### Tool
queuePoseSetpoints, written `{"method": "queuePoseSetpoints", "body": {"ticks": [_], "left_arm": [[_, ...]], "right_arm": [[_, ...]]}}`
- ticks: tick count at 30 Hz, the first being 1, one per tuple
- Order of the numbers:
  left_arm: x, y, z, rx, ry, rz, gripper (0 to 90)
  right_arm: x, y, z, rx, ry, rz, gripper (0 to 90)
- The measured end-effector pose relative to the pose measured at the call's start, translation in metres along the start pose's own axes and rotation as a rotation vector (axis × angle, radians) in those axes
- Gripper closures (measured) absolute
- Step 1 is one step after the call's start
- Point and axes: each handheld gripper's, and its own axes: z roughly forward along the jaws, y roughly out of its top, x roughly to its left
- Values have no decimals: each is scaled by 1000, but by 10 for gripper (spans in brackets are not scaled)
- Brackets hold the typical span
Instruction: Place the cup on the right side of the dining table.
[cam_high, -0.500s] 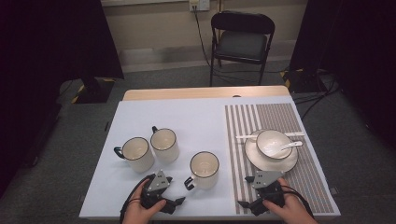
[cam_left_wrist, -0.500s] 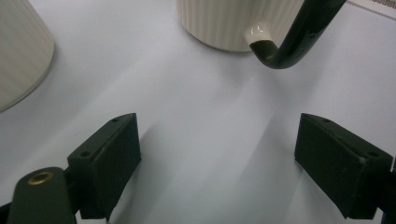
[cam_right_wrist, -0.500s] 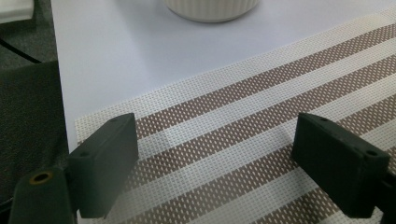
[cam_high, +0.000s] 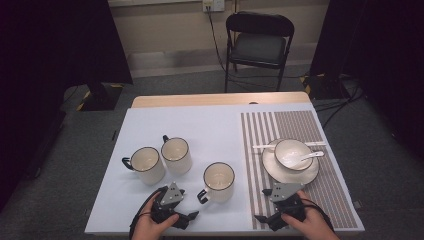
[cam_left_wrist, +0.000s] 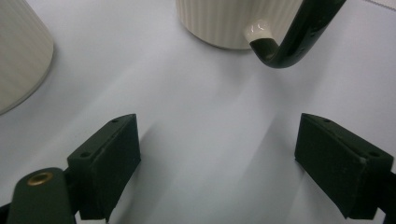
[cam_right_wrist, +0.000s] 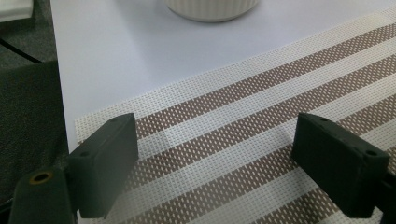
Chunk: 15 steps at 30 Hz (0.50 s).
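Observation:
Three cream ribbed mugs with dark rims stand on the white table top (cam_high: 215, 127): one at the left (cam_high: 144, 165), one beside it (cam_high: 176, 155), one nearer the front (cam_high: 219, 181). My left gripper (cam_high: 186, 204) rests open at the front edge, just left of the front mug. In the left gripper view its jaws (cam_left_wrist: 219, 163) stand wide with bare table between them, and the front mug's dark handle (cam_left_wrist: 289, 42) curls ahead. My right gripper (cam_high: 262, 205) lies open on the striped placemat (cam_high: 300, 125); its jaws (cam_right_wrist: 217, 163) hold nothing, and the mug's base (cam_right_wrist: 210, 7) lies beyond.
A white plate (cam_high: 272, 172) with a bowl (cam_high: 292, 152) and a spoon (cam_high: 312, 155) sits on the placemat behind my right gripper. A second mug's side (cam_left_wrist: 18, 60) is at the left in the left gripper view. A folding chair (cam_high: 260, 45) stands beyond the table.

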Motion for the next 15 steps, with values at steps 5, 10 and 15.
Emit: {"method": "queuePoseSetpoints", "body": {"ticks": [5, 10, 15], "left_arm": [[-3, 5, 2, 0, -20, 26, 163], [-5, 9, 0, -20, -37, 20, 162], [-4, 13, 2, -14, -53, 16, 161]], "right_arm": [[0, 2, 0, 14, -2, 5, 136], [-1, 5, -2, 55, 2, 5, 138], [-5, 5, -5, 54, 16, 34, 137]]}}
